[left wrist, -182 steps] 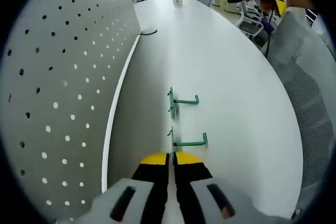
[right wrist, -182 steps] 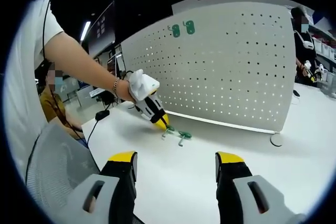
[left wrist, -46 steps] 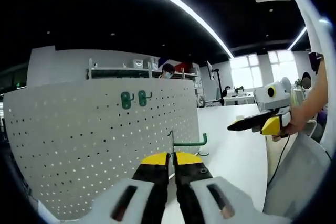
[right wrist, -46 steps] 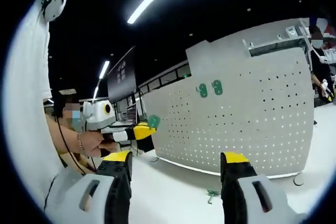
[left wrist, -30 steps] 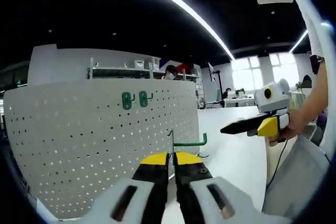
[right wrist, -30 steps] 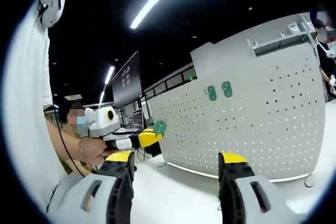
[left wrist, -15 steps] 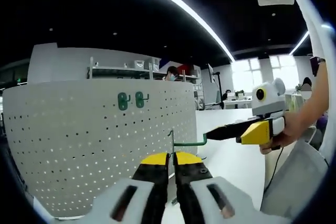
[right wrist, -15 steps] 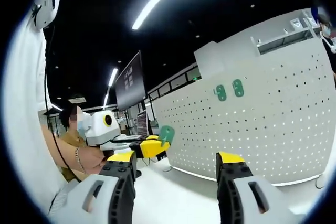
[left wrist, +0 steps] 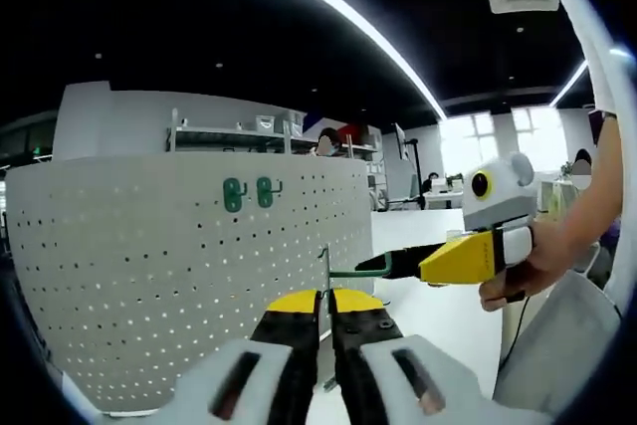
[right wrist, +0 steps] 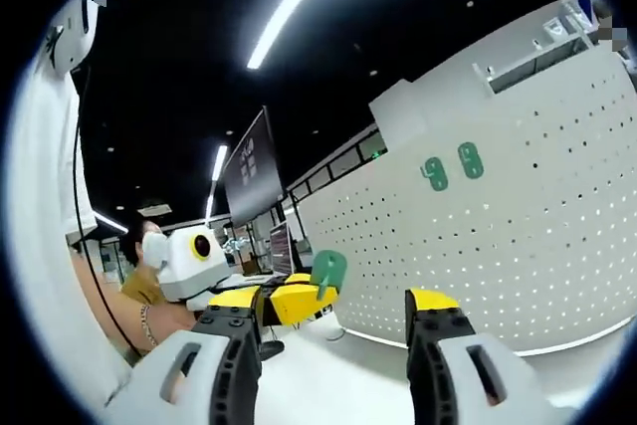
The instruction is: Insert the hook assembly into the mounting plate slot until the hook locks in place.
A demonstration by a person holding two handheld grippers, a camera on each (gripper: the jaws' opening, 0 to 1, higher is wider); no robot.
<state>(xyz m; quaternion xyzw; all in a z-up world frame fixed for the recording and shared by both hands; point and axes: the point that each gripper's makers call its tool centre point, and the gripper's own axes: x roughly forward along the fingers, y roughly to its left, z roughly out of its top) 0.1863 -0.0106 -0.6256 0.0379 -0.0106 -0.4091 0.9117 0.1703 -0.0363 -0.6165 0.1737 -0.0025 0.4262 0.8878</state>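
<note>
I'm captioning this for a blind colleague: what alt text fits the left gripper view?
The left gripper, jaws shut on a green hook, holds it up before a white pegboard that bears two green hooks. The right gripper, held in a person's hand, reaches in toward the held hook's tip.

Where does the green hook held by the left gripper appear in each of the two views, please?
Left gripper view: the green hook sits low in the middle, just above that view's own shut jaws, its arm reaching right to the tips of the right gripper.
Right gripper view: it shows as a green plate left of centre, at the tip of the left gripper.
Shared landmark: the two green hooks already on the pegboard.
</note>
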